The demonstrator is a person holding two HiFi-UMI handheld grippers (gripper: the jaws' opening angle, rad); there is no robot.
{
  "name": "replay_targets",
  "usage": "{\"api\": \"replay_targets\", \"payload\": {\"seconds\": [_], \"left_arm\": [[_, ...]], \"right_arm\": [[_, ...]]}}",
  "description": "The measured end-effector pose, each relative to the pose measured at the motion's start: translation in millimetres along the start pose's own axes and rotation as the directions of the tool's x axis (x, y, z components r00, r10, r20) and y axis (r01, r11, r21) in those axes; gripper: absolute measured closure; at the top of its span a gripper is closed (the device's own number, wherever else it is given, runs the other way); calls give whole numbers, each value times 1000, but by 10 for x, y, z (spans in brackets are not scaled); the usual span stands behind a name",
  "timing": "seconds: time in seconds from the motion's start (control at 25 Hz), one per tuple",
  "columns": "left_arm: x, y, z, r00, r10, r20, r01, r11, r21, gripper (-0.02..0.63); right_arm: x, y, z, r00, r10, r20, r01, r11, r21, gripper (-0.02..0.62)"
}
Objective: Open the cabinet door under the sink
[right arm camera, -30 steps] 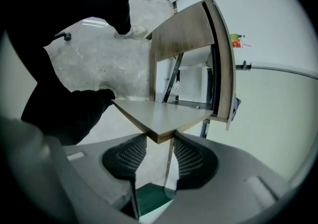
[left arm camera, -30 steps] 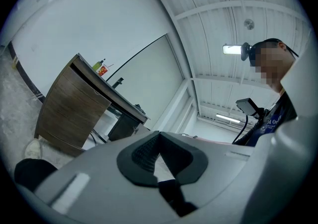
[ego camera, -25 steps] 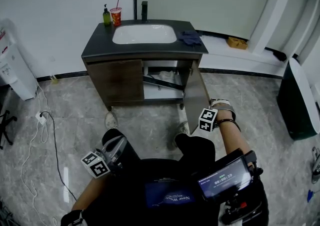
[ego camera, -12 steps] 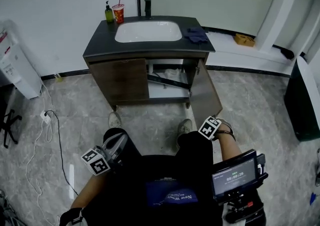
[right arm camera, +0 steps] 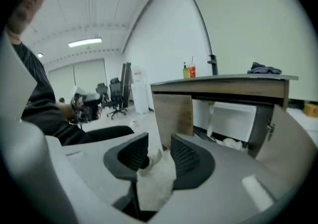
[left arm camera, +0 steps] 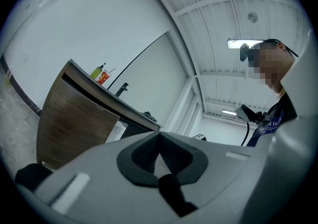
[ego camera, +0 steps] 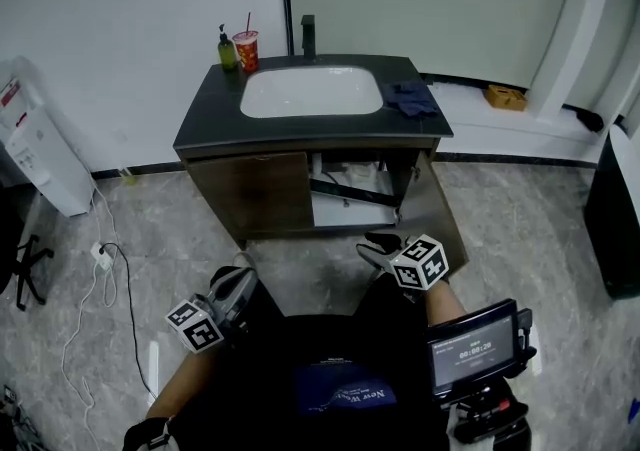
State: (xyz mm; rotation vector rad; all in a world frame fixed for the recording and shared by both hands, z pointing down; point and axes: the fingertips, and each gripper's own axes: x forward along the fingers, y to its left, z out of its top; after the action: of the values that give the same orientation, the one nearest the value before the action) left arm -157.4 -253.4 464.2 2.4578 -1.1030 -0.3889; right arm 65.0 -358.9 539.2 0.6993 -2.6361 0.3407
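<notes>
**A:** Right gripper (right arm camera: 159, 144) has come back off the cabinet door (ego camera: 441, 211) since a second ago, it's in close by the person's lap now. The door is swung wide open on the right side of the vanity (ego camera: 205, 129), with the white inside showing

**B:** ok and the tongs, holding anything?

**A:** nope. The right one has just been closing a bit, but its jaws are apart and grip nothing. There's a pale blur in the gap, can't tell what it is. Left gripper (left arm camera: 159, 137) is low on the other side, jaws pinched together on nothing

**B:** other door?

**A:** left door (ego camera: 255, 194) sits flush closed. 1 red cup (ego camera: 245, 49) and 1 green bottle (ego camera: 228, 51) are by the faucet (ego camera: 308, 36), with a dark cloth (ego camera: 410, 97) right of the sink (ego camera: 312, 91)
</notes>
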Motion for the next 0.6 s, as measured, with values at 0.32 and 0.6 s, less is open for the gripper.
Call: {"api": "replay_targets", "payload": {"seconds": [0.32, 0.6], "left_arm": [[386, 636, 386, 1000, 20, 22, -21, 1000, 7, 600], [660, 995, 520, 1000, 9, 5, -9, 1000, 5, 600]], "right_arm": [[548, -45, 697, 974, 115, 195, -121, 993, 17, 512], [842, -294, 979, 948, 98, 303, -138, 984, 116, 594]]}}
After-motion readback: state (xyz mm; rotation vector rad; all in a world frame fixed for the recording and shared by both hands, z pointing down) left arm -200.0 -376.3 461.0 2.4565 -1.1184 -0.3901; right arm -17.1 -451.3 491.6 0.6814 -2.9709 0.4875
